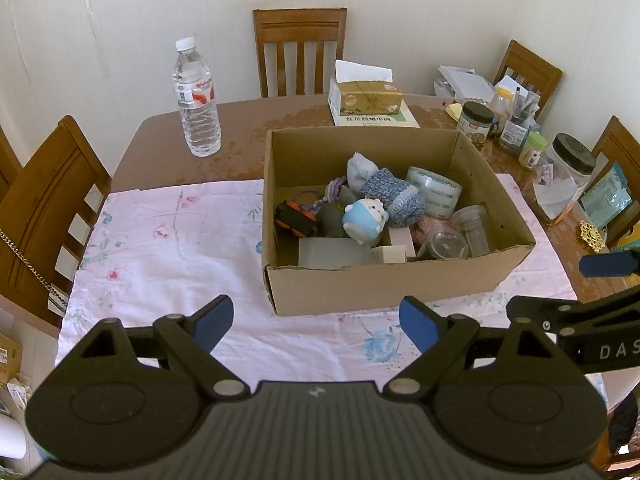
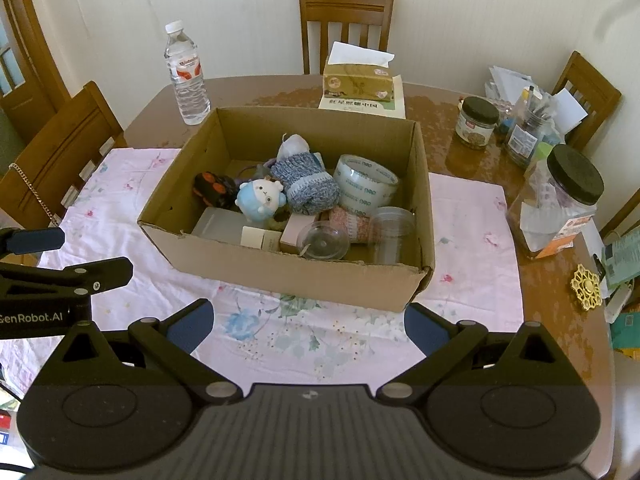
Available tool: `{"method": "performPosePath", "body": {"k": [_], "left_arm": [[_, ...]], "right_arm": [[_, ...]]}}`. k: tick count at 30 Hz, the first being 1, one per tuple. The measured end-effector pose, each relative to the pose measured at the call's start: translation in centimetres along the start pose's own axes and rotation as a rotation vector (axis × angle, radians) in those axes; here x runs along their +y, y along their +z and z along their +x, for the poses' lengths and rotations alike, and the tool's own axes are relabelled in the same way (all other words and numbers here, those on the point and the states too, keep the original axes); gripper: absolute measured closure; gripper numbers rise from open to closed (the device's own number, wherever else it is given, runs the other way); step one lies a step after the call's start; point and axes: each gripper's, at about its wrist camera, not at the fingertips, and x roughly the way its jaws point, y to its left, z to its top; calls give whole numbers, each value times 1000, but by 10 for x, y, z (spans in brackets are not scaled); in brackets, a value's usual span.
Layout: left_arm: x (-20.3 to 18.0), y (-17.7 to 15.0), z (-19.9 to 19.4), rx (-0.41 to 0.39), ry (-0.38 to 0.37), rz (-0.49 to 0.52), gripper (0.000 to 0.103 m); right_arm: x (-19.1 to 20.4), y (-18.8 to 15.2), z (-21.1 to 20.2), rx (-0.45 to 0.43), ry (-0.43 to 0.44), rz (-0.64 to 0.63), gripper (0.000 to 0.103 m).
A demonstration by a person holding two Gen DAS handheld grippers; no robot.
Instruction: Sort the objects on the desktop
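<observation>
The cardboard box (image 1: 400, 280) of odds and ends is set on the cloth just beyond both grippers, nearer the right gripper (image 2: 308, 324); left gripper (image 1: 316, 320) and right are held wide open, empty

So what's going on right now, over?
Left gripper open, empty. Right gripper open, empty. Box full of bits: plush, tape, sock. Nothing blocking the box.
</observation>
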Motion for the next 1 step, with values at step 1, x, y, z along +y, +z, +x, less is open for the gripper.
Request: {"method": "performPosePath", "body": {"k": [1], "left_arm": [[0, 0, -1, -1, -2, -1, 13]], "right_arm": [[0, 0, -1, -1, 0, 0, 0]]}}
